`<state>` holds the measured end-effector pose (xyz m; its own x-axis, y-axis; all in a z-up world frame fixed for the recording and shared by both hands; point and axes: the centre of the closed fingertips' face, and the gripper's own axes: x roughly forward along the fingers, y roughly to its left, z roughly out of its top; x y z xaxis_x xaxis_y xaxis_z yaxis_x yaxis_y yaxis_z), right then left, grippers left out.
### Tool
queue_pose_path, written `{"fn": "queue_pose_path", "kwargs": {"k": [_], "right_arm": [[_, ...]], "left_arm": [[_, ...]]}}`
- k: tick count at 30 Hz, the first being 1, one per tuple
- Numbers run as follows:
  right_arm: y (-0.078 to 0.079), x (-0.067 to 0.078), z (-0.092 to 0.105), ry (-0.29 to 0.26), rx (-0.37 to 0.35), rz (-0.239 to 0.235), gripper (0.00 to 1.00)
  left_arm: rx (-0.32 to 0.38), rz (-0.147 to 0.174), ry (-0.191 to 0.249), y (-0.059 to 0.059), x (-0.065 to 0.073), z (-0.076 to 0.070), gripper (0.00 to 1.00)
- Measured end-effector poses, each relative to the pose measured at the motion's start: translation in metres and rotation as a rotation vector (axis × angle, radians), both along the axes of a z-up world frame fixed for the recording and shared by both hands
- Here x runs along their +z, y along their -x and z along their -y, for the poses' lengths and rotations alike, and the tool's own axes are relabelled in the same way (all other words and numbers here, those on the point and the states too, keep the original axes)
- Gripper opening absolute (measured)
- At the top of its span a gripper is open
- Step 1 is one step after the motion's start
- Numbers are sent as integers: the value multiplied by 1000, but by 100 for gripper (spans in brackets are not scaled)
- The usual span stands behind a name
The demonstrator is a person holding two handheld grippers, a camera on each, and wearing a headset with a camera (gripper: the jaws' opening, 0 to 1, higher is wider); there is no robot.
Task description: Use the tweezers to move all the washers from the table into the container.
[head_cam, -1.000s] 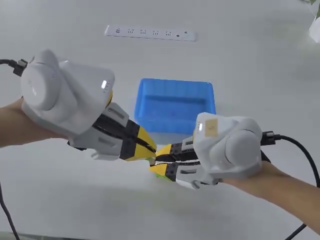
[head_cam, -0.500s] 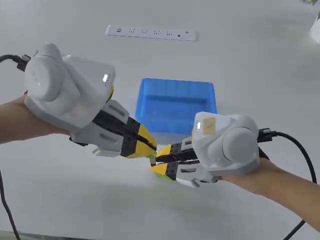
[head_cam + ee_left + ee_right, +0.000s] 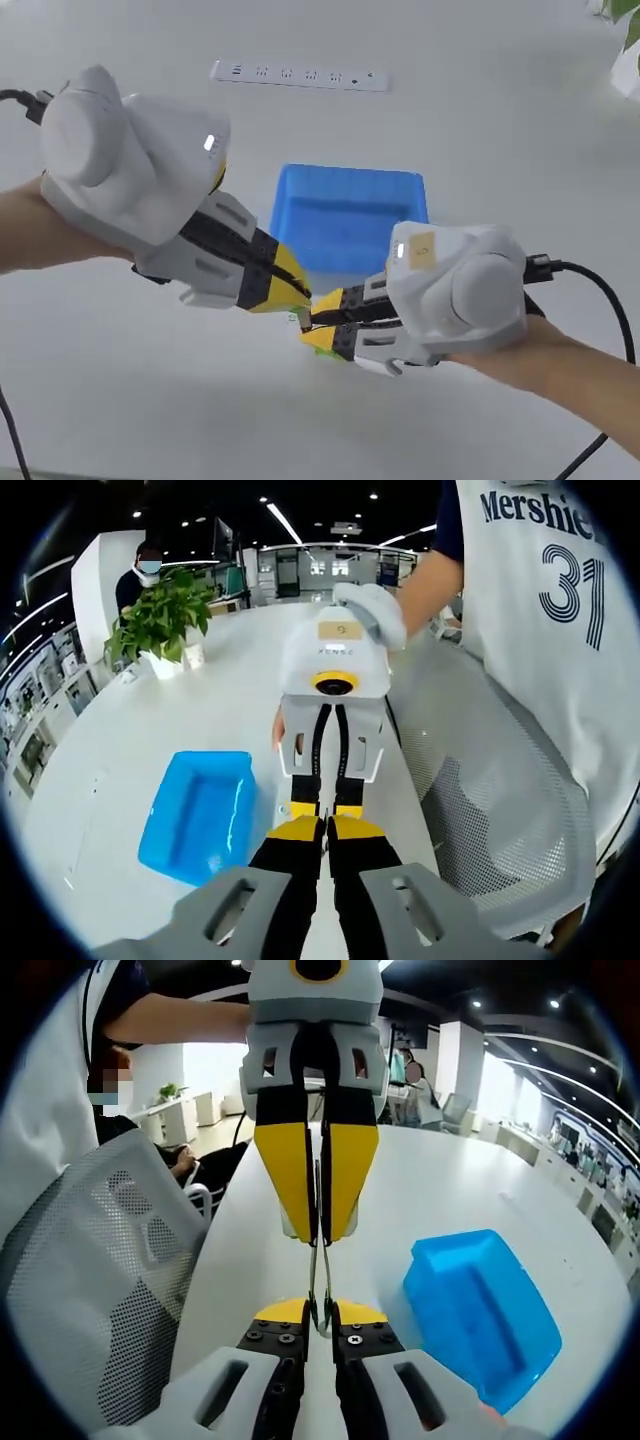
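Note:
My two grippers meet tip to tip above the white table (image 3: 480, 120), in front of the blue container (image 3: 350, 205). Thin metal tweezers (image 3: 320, 1260) run between them. The right gripper (image 3: 320, 1322) is shut on one end of the tweezers. The other end sits between the narrow yellow jaws of the left gripper (image 3: 320, 1185), which is shut on it. In the head view the left gripper (image 3: 298, 298) reaches in from the left and the right gripper (image 3: 316, 328) from the right. The left gripper view has the left gripper (image 3: 326, 825) facing the right gripper (image 3: 325, 808), with the blue container (image 3: 200, 810) to its left.
A white power strip (image 3: 300, 75) lies at the far side of the table. A potted plant (image 3: 160, 620) stands toward one end. A person in a numbered jersey (image 3: 540, 610) is close behind the grippers, beside a mesh chair (image 3: 90, 1260).
The grippers stay tip to tip. The left gripper's body has shifted slightly up and left; the head view has moved a little.

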<state>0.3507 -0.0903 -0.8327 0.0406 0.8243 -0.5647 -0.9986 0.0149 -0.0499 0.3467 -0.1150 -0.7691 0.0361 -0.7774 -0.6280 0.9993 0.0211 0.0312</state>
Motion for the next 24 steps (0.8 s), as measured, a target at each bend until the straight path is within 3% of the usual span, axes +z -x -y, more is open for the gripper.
{"fn": "queue_pose_path", "kwargs": {"k": [15, 24], "right_arm": [[-38, 47, 6, -37, -54, 114, 9], [-69, 61, 4, -55, -93, 154, 9]], "left_arm": [[-56, 127, -14, -29, 44, 4, 6], [-98, 177, -40, -57, 58, 5, 6]]}}
